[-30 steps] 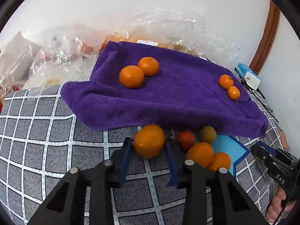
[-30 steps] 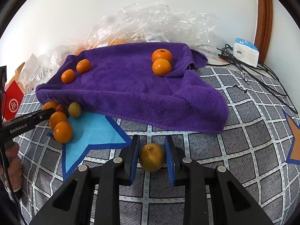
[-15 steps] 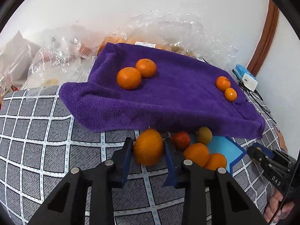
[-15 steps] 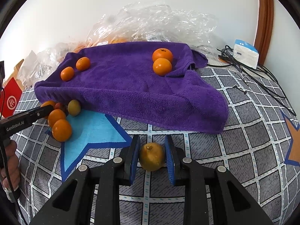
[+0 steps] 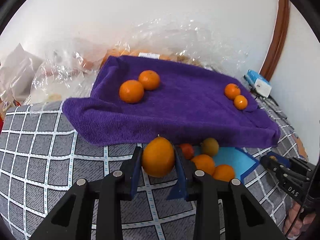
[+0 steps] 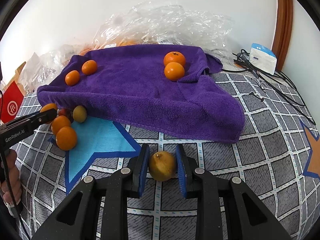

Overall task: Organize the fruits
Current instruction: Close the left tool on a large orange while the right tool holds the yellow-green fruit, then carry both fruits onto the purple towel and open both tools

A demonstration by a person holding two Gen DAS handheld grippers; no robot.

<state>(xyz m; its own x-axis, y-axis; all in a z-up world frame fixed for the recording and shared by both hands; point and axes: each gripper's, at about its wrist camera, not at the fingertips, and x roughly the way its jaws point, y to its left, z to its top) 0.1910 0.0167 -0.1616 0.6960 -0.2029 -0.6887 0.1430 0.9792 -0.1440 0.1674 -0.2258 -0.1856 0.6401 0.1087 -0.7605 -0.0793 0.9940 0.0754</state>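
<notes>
Writing legible: "GenRobot.AI" on left gripper (image 6: 48, 116), "DAS" on right gripper (image 6: 162, 165). Left jaws just closing, pinching orange (image 5: 158, 157); right pinches yellow-brown fruit (image 6: 162, 166). Four mandarins on purple towel (image 6: 140, 92); four fruits at its edge.

Open checked bedspread (image 6: 250, 160) lay free to the right of the purple towel (image 6: 140, 92), up to the black cables (image 6: 280, 88) and the white box (image 6: 264, 59). Along the towel's front edge a cluster of loose fruit (image 5: 208, 158) crowded the blue star patch (image 6: 100, 138). Crinkled plastic bags (image 6: 166, 24) blocked the way behind the towel, against the wall. Two pairs of oranges (image 6: 174, 66) took up the towel's far corners, leaving its middle bare.
</notes>
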